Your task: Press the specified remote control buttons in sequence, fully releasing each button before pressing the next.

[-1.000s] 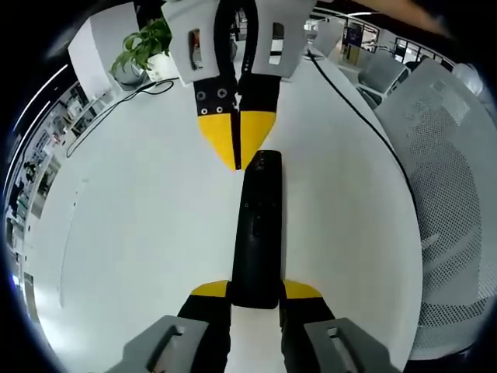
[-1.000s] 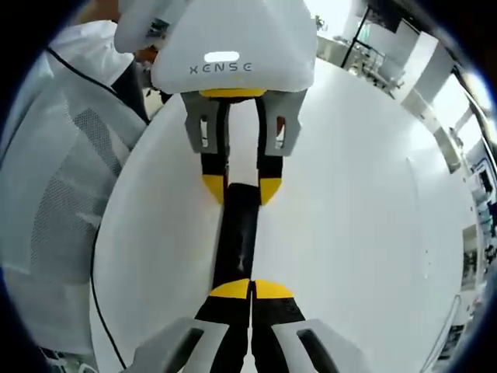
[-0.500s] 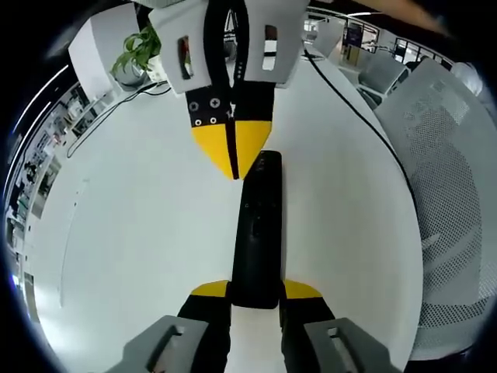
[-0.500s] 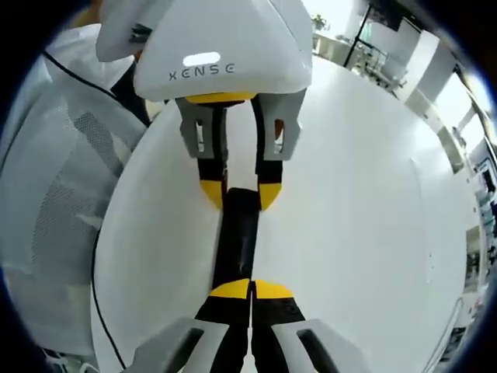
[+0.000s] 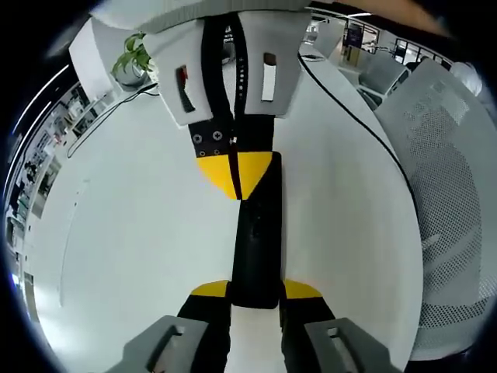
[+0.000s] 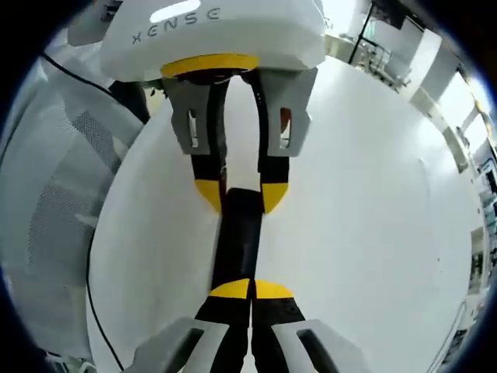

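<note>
Frankly, the worry was slip: the remote lay lengthwise on the white counter, its near end pinched by the left tongs, while the right tongs, pressed together into one tip, sat over its far end. Judging from that blunt tip, it could catch two buttons, or skid the remote sideways.

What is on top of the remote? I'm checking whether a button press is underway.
In the left gripper view, the right tongs, shut, sit over the remote at its far end. Their tips cover any button there, so contact cannot be seen.
</note>
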`<action>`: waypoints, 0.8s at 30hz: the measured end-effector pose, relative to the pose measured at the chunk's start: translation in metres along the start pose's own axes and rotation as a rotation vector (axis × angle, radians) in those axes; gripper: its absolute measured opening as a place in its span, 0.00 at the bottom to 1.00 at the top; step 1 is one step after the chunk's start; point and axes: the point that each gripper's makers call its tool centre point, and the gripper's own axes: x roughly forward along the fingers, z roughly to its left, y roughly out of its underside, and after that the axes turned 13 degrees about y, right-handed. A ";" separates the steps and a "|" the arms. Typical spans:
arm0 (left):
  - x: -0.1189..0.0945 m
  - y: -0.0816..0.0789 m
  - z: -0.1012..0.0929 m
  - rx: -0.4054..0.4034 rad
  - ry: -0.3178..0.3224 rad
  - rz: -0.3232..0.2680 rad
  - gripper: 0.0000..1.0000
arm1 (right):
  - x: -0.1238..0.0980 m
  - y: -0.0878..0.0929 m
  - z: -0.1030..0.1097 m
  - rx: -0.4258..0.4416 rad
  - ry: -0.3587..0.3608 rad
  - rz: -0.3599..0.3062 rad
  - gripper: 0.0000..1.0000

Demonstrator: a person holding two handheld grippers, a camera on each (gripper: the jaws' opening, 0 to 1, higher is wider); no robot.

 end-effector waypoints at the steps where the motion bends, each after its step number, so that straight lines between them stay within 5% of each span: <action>1: 0.000 0.000 0.000 0.001 -0.001 0.000 0.22 | 0.002 0.001 -0.001 0.003 -0.003 0.002 0.00; 24: 0.000 0.000 0.000 -0.007 -0.003 -0.004 0.22 | 0.010 0.002 -0.001 -0.014 -0.021 0.027 0.00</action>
